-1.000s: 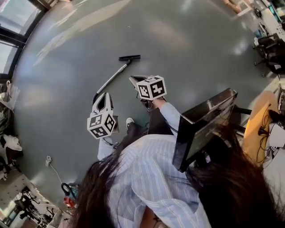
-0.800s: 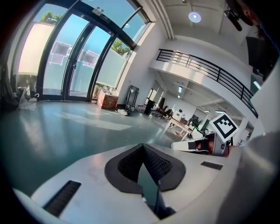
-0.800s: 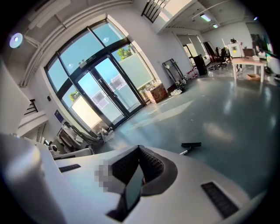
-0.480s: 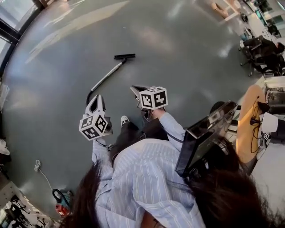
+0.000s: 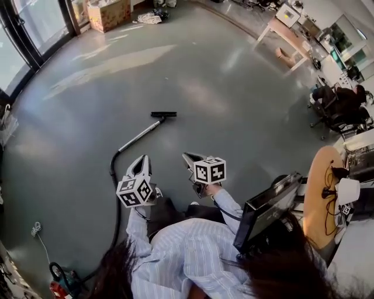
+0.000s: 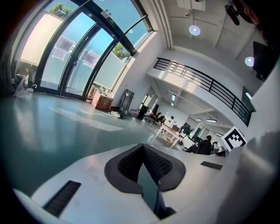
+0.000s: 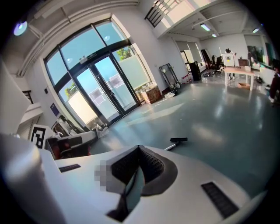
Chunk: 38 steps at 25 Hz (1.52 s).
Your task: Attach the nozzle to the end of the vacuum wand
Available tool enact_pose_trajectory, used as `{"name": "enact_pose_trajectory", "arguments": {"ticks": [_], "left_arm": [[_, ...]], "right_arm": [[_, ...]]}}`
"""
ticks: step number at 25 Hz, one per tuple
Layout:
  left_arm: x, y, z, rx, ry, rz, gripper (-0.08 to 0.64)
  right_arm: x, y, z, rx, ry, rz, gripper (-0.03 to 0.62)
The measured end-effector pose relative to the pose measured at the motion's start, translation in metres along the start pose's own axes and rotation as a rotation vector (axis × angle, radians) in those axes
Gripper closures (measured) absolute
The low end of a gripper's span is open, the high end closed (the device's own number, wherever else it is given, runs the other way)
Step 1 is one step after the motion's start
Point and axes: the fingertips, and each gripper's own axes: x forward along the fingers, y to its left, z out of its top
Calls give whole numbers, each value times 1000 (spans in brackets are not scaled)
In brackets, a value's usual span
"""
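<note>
A grey vacuum wand [image 5: 139, 136] lies on the floor, with a black nozzle [image 5: 163, 114] at its far end; I cannot tell whether the two are joined. A black hose [image 5: 114, 193] curves back from the wand's near end. My left gripper [image 5: 144, 159] hangs shut and empty just right of the hose bend. Its pads [image 6: 151, 162] meet, with only floor beyond them. My right gripper [image 5: 187, 156] is also shut and empty, further right. In the right gripper view the nozzle [image 7: 178, 140] and wand [image 7: 169, 146] show beyond the closed tips [image 7: 139, 151].
Glass doors [image 5: 35, 29] and a cardboard box [image 5: 108, 14] stand at the far left. A table [image 5: 286, 29] and a seated person [image 5: 339, 102] are at the right. Close by are a round wooden table [image 5: 321, 193], a dark screen [image 5: 266, 210] and a cable [image 5: 38, 230].
The head view has swung to take in more of the room. Both grippers have travelled across the floor with the person and sit lower in the frame, still shut. The wand lies as before.
</note>
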Motion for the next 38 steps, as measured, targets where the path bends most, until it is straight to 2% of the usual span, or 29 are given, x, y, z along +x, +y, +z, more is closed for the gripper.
{"name": "enact_pose_trajectory", "arguments": {"ticks": [4, 6, 9, 12, 15, 17, 23, 29, 33, 38], "left_arm": [[-8, -57, -24, -9, -26, -4, 555], [-14, -85, -42, 49, -25, 26, 555], [-23, -129, -74, 146, -9, 57, 555], [-36, -160, -97, 119, -17, 57, 554], [-56, -166, -110, 33, -39, 83, 554], [-68, -171, -119, 10, -49, 107, 555], [-104, -183, -122, 41, -101, 179, 554], [-119, -190, -135, 10, -113, 189, 555], [-125, -195, -148, 5, -110, 193, 555], [-141, -180, -156, -32, -119, 205, 555]], "right_arm": [[-50, -23, -32, -143, 19, -27, 586], [-76, -38, -50, -186, 23, -28, 586], [-110, -65, -71, -201, 18, -19, 586], [-130, -83, -83, -164, 5, 7, 586], [-137, -80, -91, -139, 4, 50, 586], [-145, -77, -100, -145, 8, 73, 586], [-164, -58, -114, -177, 6, 150, 586], [-169, -42, -114, -226, 14, 181, 586], [-170, -39, -118, -218, 16, 201, 586], [-160, -26, -136, -218, 47, 211, 586]]}}
